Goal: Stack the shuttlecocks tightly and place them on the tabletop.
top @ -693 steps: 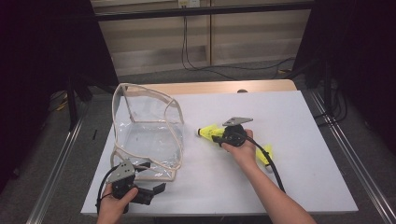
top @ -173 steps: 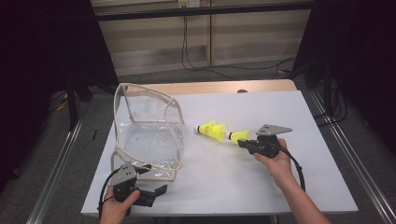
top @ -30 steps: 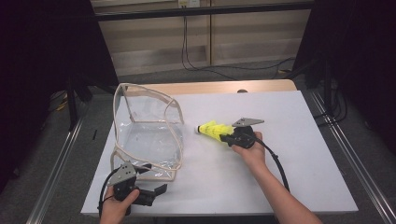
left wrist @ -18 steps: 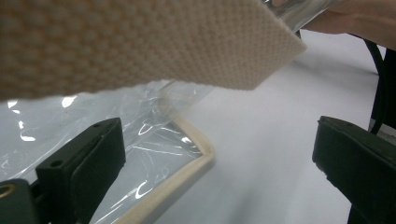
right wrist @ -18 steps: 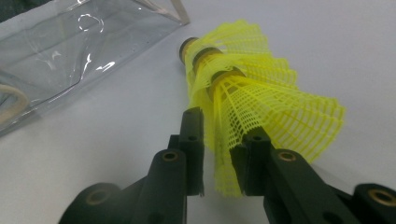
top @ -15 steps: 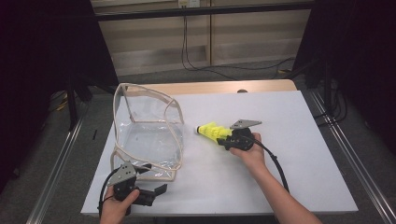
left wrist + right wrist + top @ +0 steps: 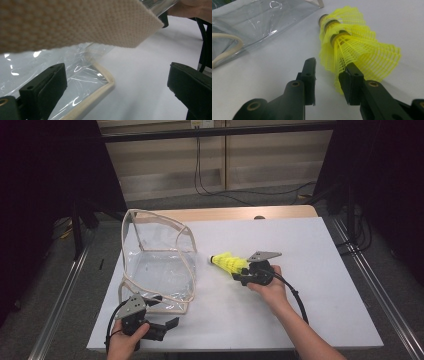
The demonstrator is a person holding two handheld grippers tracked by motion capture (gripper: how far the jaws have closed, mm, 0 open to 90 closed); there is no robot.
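A stack of yellow mesh shuttlecocks (image 7: 229, 263) lies on its side on the white table, cork ends toward the clear bag (image 7: 157, 265). My right gripper (image 7: 239, 279) sits at the skirt end. In the right gripper view its jaws (image 7: 327, 75) have just been opening and stand apart. The yellow skirt (image 7: 357, 45) brushes the right jaw, and nothing is pressed between the pads. My left gripper (image 7: 167, 325) rests open at the bag's near corner. The beige-trimmed corner (image 7: 107, 82) lies between its wide jaws, untouched.
The bag stands with its mouth up and its beige strap (image 7: 75, 22) hangs close over the left gripper's camera. The white table (image 7: 320, 245) stretches out to the right of the shuttlecocks. Metal rails run along both sides of the table.
Since several seconds ago the right gripper has come left up to the shuttlecocks' skirt. Over the last second it has barely shifted. The left hand and the bag have stayed put.
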